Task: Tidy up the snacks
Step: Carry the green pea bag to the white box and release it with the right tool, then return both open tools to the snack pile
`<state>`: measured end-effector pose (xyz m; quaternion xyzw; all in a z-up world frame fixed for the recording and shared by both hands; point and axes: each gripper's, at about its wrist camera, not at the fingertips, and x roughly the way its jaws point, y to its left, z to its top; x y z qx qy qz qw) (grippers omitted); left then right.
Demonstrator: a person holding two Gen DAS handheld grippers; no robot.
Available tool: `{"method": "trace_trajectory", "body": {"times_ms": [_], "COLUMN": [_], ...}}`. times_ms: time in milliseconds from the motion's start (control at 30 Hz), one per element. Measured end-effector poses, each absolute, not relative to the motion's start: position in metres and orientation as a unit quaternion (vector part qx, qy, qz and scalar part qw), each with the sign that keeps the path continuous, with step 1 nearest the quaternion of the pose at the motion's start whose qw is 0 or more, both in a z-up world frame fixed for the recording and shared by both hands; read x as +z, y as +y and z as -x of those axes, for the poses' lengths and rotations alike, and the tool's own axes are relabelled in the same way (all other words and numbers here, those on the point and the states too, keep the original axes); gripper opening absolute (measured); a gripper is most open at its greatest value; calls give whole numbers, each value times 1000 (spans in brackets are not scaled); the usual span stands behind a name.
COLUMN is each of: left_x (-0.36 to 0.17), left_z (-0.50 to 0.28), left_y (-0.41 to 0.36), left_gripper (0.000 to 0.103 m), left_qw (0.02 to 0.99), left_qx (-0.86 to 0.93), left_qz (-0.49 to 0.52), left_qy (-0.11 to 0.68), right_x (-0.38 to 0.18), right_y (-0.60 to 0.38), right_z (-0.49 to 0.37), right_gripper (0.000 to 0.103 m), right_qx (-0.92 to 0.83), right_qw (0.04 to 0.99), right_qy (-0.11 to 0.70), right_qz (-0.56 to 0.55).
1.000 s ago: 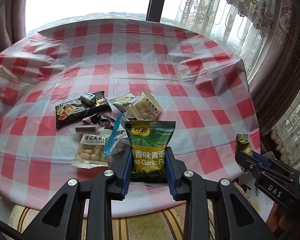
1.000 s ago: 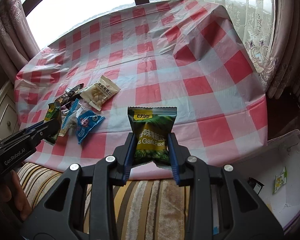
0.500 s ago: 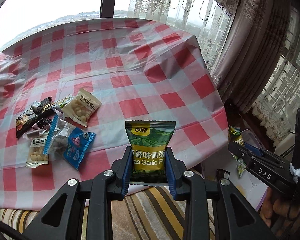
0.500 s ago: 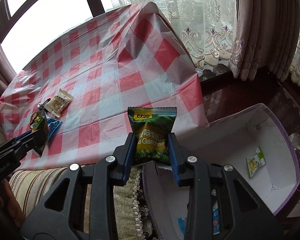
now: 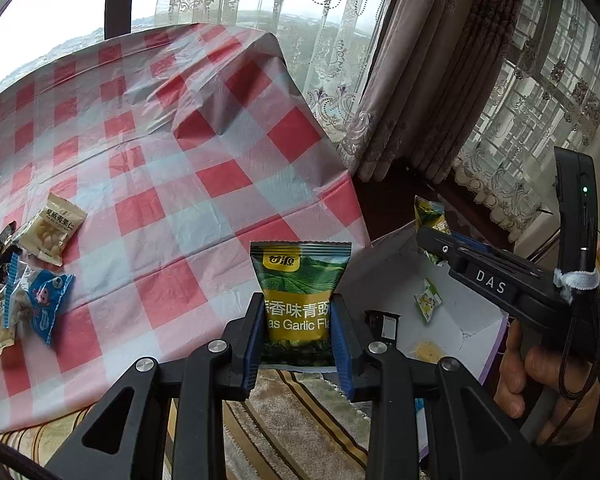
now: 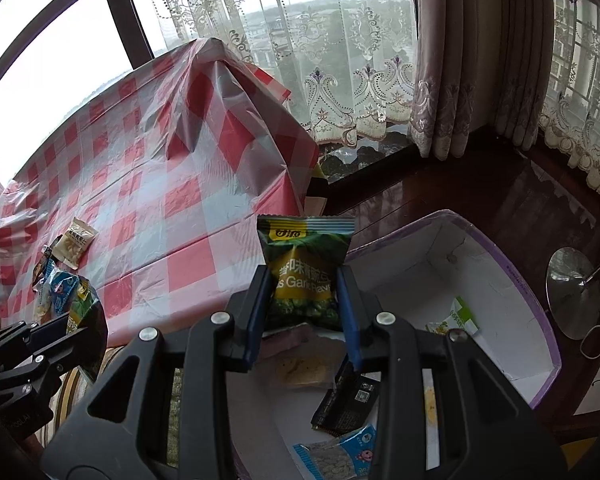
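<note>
My left gripper [image 5: 298,308] is shut on a green garlic-pea packet [image 5: 300,276], held upright over the table's near edge. My right gripper [image 6: 302,276] is shut on a second green pea packet [image 6: 306,256], held above the near end of a white box with a purple rim [image 6: 540,320]. The left wrist view shows the right gripper [image 5: 426,236] with its packet [image 5: 430,214] over that box [image 5: 484,320]. In the right wrist view the left gripper [image 6: 76,320] is at the lower left with its packet [image 6: 80,304].
The table wears a red-checked cloth [image 5: 180,160]. Loose snacks lie at its left: a cream nut packet [image 5: 54,230], a blue packet [image 5: 46,300]. The box holds a green-white packet [image 6: 456,318], a black packet [image 6: 348,400], a blue packet [image 6: 340,456]. Curtains hang behind.
Both grippers have swung to the right, away from the snack pile and toward the box, each still shut on its green packet. The box has come under the right gripper.
</note>
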<state>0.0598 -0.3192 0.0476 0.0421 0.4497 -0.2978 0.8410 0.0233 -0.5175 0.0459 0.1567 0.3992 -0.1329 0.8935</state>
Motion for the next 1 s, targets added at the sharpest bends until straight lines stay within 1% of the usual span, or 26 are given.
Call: {"method": "trace_trajectory", "body": {"times_ms": [267,633,867,1000], "left_x": [39,38,38,38], "left_z": [-48,-50,-55,-59], "left_y": [-347,-342,-335,-330], "left_gripper": [35,36,37,37], "left_qw": [814,815,818,819], "left_qx": [-340,-332,-325,-321], "left_qz": [-64,-55,-44,-36], "left_qy": [466,471,473,473], "right_x": [47,48,51,52], "right_y": [-520,-514,-508,-503], "right_z": [-22,-24,-27,-30], "right_gripper": [40,40,46,47], "right_qx": [-135,-130,-127,-124], "right_qw": [894,895,896,897], "right_qy": [398,400,401,402], "right_qz": [-157,-147,-142,-136]}}
